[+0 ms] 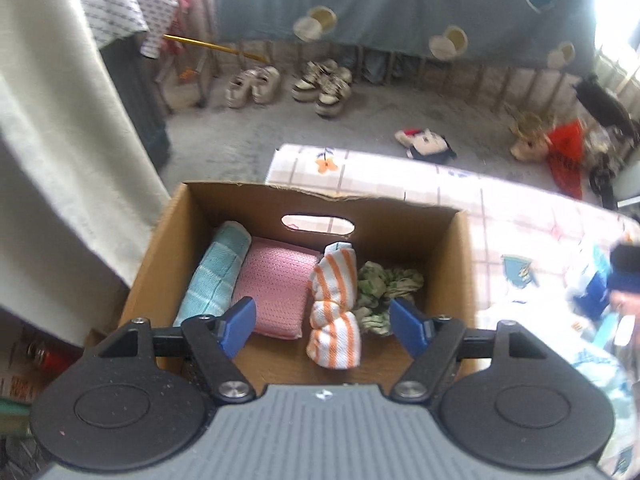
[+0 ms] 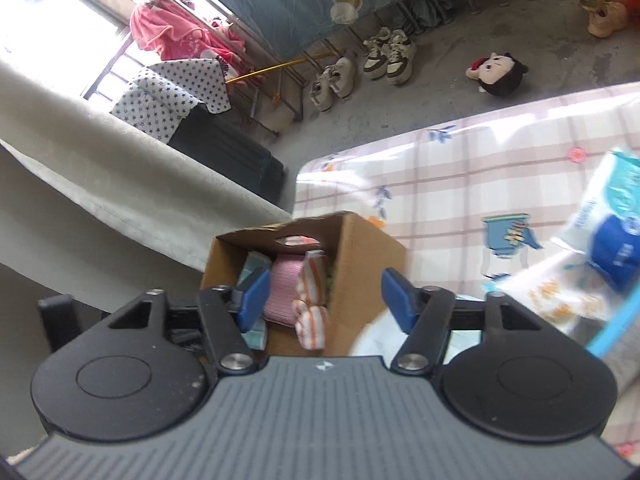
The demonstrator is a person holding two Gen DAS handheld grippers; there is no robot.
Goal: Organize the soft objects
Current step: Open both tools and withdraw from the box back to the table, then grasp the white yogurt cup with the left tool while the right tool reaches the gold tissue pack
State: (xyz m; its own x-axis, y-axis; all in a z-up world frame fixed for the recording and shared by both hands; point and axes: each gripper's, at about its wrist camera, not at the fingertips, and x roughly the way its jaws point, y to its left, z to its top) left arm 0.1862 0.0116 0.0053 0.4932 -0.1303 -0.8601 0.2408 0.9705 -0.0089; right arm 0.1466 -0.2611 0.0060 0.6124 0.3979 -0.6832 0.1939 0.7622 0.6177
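An open cardboard box (image 1: pixel 460 264) stands on a checked tablecloth (image 1: pixel 520 216). Inside lie a rolled teal cloth (image 1: pixel 216 272), a folded pink cloth (image 1: pixel 276 284), an orange-striped white cloth (image 1: pixel 334 308) and a crumpled green patterned cloth (image 1: pixel 384 288). My left gripper (image 1: pixel 322 330) hovers above the box, open, nothing between its blue pads. In the right wrist view the box (image 2: pixel 360 256) sits lower left on the tablecloth (image 2: pixel 460 168), with the pink cloth (image 2: pixel 282 290) and striped cloth (image 2: pixel 310 308) showing. My right gripper (image 2: pixel 324 300) is open and empty over it.
Soft blue-and-white packs (image 2: pixel 612 216) lie on the table at right. A white draped sheet (image 1: pixel 52 140) hangs left of the box. On the floor are shoes (image 1: pixel 320 84), a plush doll (image 1: pixel 428 144) and an orange bag (image 1: pixel 566 152). A dark case (image 2: pixel 228 160) stands by the sheet.
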